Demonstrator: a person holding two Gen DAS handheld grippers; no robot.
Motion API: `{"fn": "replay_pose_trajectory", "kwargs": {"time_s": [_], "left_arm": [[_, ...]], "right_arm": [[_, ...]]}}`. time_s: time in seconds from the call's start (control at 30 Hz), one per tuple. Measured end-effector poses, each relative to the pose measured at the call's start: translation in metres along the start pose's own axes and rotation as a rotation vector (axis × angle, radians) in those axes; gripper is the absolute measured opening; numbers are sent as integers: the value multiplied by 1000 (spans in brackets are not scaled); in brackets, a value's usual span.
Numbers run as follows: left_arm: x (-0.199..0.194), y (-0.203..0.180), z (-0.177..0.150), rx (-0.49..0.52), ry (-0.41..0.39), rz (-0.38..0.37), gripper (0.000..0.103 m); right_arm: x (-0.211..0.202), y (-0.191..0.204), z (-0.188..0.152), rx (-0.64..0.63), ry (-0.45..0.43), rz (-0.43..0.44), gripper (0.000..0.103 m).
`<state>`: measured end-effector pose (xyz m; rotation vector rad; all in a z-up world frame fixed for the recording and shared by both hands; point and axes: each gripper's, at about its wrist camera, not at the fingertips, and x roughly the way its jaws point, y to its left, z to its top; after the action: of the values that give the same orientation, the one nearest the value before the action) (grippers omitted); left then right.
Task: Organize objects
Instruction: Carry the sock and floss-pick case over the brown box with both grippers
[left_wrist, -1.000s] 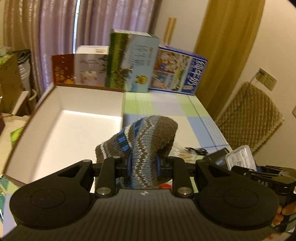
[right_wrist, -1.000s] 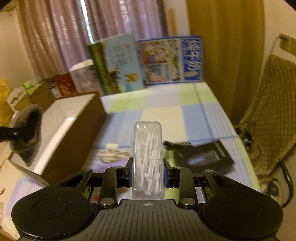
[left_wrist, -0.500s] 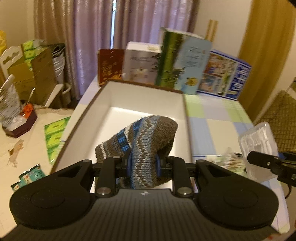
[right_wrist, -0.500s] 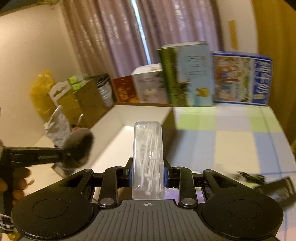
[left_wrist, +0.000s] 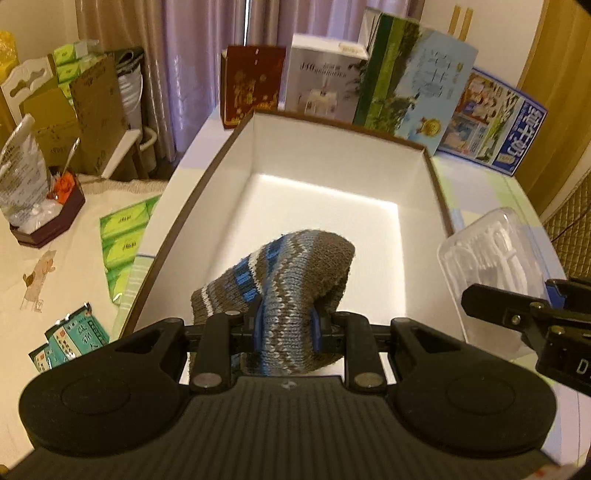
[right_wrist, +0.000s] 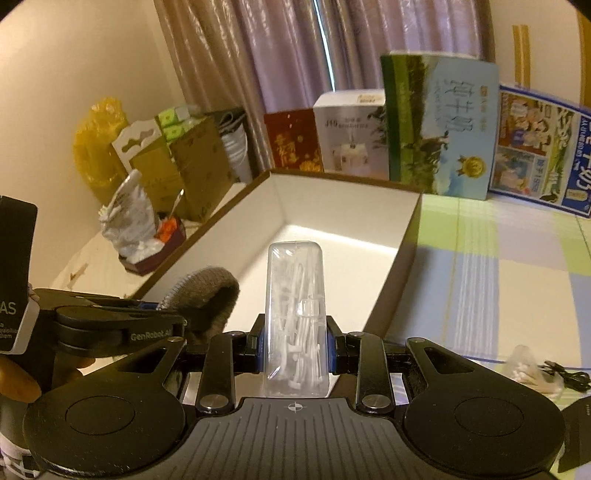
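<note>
The left gripper (left_wrist: 286, 325) is clamped on the knitted hat (left_wrist: 291, 277), blue pads pinching its bunched middle, and the hat's rounded crown droops forward and to the right over the near end of the white-lined box (left_wrist: 332, 162). Beside it the right gripper (right_wrist: 294, 345) is squeezed onto the clear plastic case (right_wrist: 296, 317) of white picks, long axis straight ahead along the fingers, far end aimed into the box. In the left wrist view that same case (left_wrist: 491, 254) hangs tilted just over the box's right wall.

A second ago the left view had the box off to the left and the checked tablecloth (right_wrist: 498, 258) ahead; now the box fills the middle, and the hat hangs over its floor. The right view has swung too: the box, which sat off at the left, is now dead ahead, and the black packet has slipped to the bottom right edge. Both grips look unchanged.

The box floor is bare white, with open room from the near wall to the far one. Upright cartons (left_wrist: 410, 85) stand along the table's back edge, just behind the far wall. On the near right of the table lie a small clear bag (right_wrist: 526, 373) and a black cable (right_wrist: 565, 374).
</note>
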<state>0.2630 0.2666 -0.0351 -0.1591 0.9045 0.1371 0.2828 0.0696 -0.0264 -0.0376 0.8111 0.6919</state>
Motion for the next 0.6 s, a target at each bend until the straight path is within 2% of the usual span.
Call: {"fn": "replay_pose_trajectory", "kwargs": {"time_s": [0.23, 0.4, 0.47, 0.6], "left_arm": [[30, 9, -5, 8, 77, 5, 22], [37, 11, -7, 14, 113, -26, 29], [34, 12, -7, 27, 114, -29, 38], [27, 15, -6, 37, 108, -34, 42]], "right_arm": [[20, 4, 1, -5, 38, -13, 27], [29, 4, 0, -3, 59, -23, 27], [32, 4, 0, -2, 66, -26, 27], [38, 6, -1, -6, 84, -28, 27]]}}
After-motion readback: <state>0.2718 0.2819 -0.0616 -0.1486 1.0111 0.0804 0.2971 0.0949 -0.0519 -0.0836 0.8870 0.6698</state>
